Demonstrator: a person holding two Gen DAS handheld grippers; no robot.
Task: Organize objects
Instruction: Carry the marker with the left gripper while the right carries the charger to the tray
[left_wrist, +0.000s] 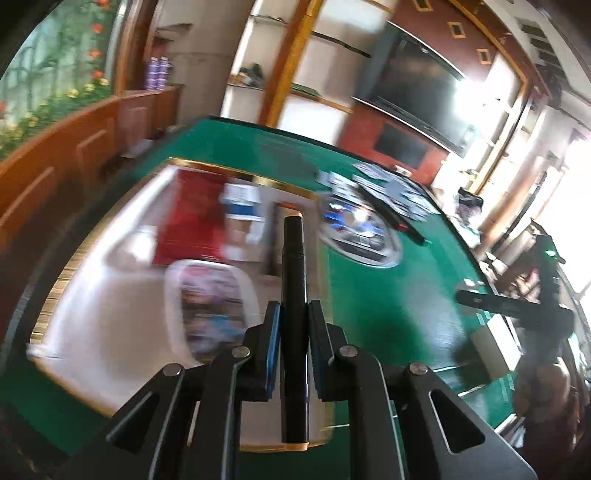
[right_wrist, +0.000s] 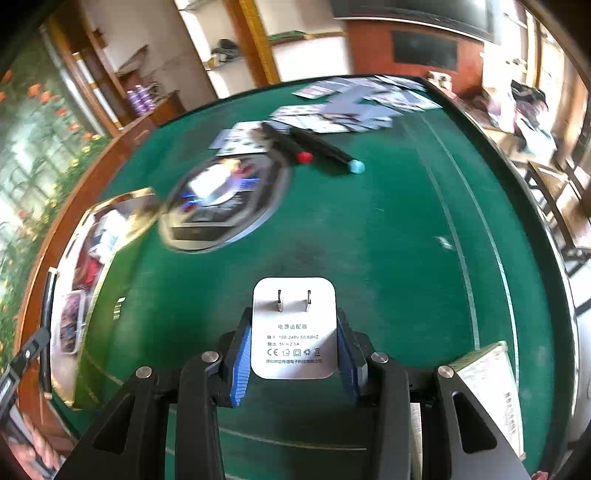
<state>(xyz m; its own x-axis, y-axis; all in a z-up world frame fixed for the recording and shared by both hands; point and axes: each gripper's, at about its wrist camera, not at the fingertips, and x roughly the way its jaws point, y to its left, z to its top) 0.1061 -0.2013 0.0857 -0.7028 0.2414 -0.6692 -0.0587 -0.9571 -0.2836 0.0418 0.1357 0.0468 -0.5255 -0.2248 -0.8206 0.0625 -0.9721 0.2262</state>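
Left claw (left_wrist: 293, 332) pinching black marker (left_wrist: 293, 295) upright between pads. Right claw (right_wrist: 293, 354) clamped on white power adapter (right_wrist: 293, 328), prongs facing up, above green table (right_wrist: 388, 240).

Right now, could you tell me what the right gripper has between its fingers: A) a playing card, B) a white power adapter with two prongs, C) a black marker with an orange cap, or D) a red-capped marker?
B: the right wrist view shows the right gripper clamped on a white power adapter, its two metal prongs facing the camera above the green table.
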